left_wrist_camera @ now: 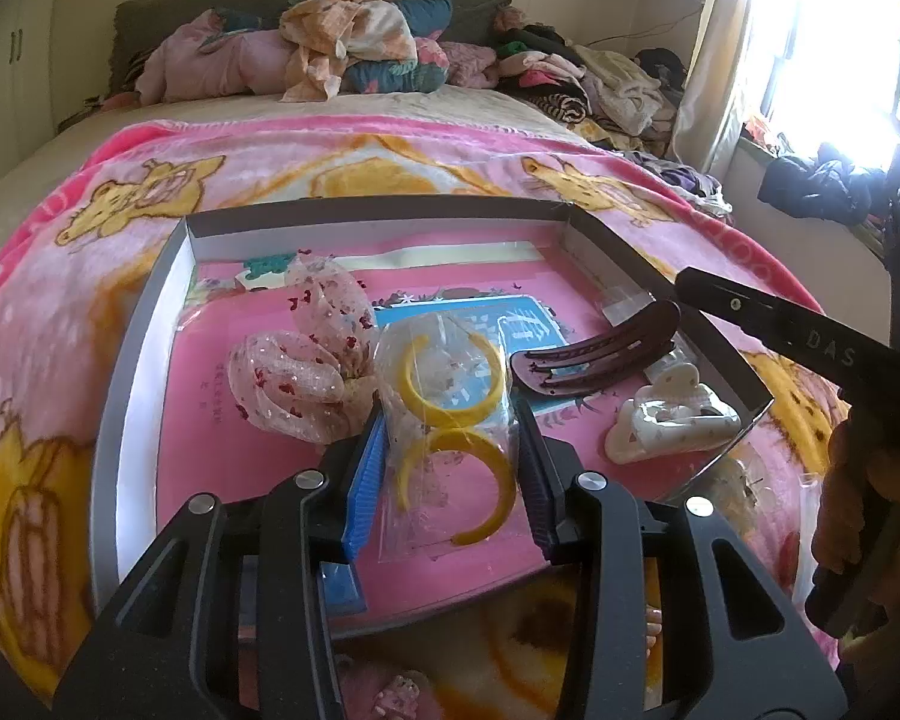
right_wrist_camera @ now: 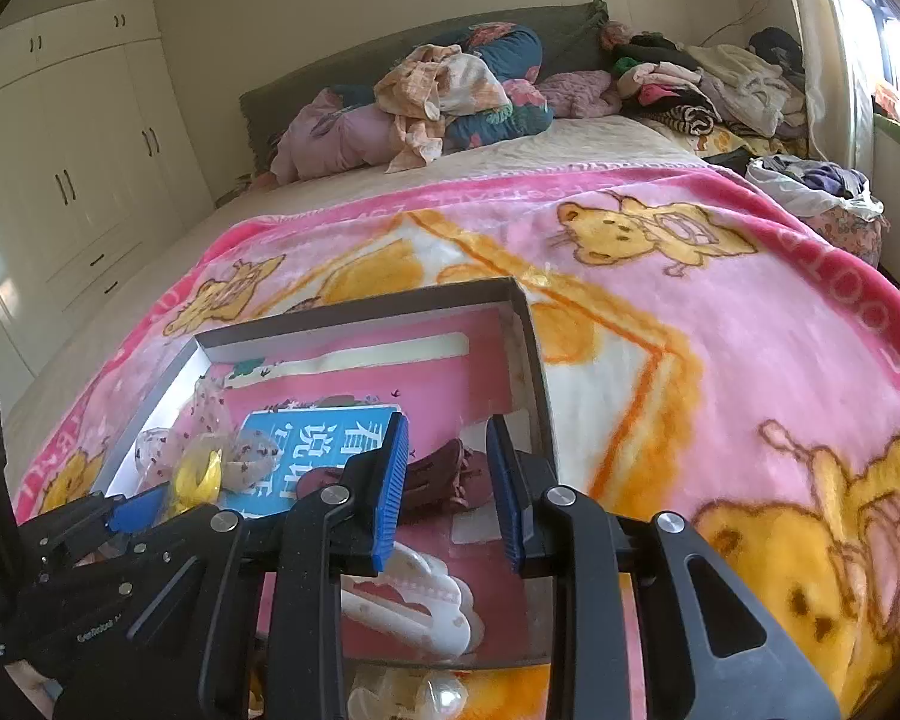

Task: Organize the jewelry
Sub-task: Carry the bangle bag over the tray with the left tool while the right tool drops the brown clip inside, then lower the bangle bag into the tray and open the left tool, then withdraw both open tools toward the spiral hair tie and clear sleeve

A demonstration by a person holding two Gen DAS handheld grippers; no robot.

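Yellow hoops packet (left_wrist_camera: 450,420) clamped in left hand-held gripper (left_wrist_camera: 453,468); right hand-held gripper (right_wrist_camera: 447,495) released above maroon clip (right_wrist_camera: 444,474), white claw clip (right_wrist_camera: 414,606) near.

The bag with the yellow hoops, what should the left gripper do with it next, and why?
Probably let go and back away. The bag of yellow hoops already lies inside the box, between the left gripper pads. Whether they pinch it is unclear. The right gripper hovers open over the dark hair clip.
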